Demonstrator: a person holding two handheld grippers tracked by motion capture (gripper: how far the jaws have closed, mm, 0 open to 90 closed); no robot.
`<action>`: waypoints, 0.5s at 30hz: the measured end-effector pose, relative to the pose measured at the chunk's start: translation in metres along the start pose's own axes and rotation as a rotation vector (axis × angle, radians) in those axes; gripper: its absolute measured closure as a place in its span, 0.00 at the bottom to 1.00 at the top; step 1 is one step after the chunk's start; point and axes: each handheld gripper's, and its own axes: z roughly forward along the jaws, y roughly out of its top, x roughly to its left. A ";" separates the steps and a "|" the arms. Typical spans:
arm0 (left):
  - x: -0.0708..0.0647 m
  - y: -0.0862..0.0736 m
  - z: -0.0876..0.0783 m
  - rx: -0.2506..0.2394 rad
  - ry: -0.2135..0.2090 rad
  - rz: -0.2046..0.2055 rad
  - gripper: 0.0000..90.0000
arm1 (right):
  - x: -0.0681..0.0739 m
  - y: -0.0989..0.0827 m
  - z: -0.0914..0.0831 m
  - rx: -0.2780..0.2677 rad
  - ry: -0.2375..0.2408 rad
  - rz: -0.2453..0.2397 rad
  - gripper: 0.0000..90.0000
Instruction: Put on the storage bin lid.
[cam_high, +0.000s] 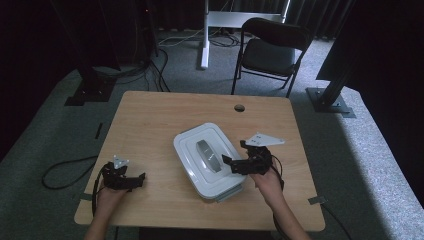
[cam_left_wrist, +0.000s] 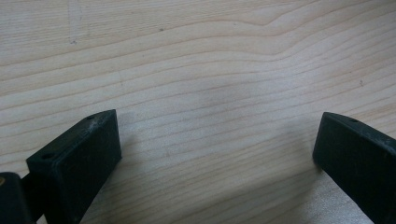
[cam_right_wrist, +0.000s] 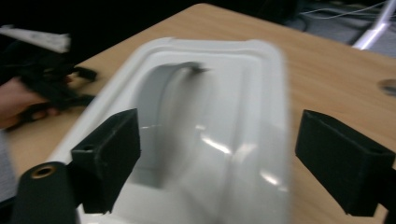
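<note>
A white lidded box with a grey handle on top lies slantwise in the middle of the wooden table. My right gripper is at the box's right side, open, its jaws pointing at the lid. In the right gripper view the jaws of my right gripper stand wide apart over the blurred lid, the handle just beyond the left jaw, nothing pressed between them. My left gripper rests at the near left, open. In its own view the left gripper has bare wood between its jaws.
A round cable hole sits near the table's far edge. Behind the table stand a dark folding chair and a white desk leg. Cables lie on the grey carpet at left. Bare wood lies left of the box.
</note>
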 end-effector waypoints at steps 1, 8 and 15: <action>0.000 0.000 0.000 0.000 0.003 0.002 0.02 | -0.010 0.000 -0.001 -0.022 -0.017 0.018 0.14; -0.006 0.004 0.000 -0.003 0.045 -0.004 0.02 | -0.049 -0.003 0.003 -0.068 -0.130 0.040 0.14; -0.018 0.013 0.004 -0.011 0.044 0.010 0.02 | -0.087 -0.024 0.023 -0.011 -0.159 0.072 0.14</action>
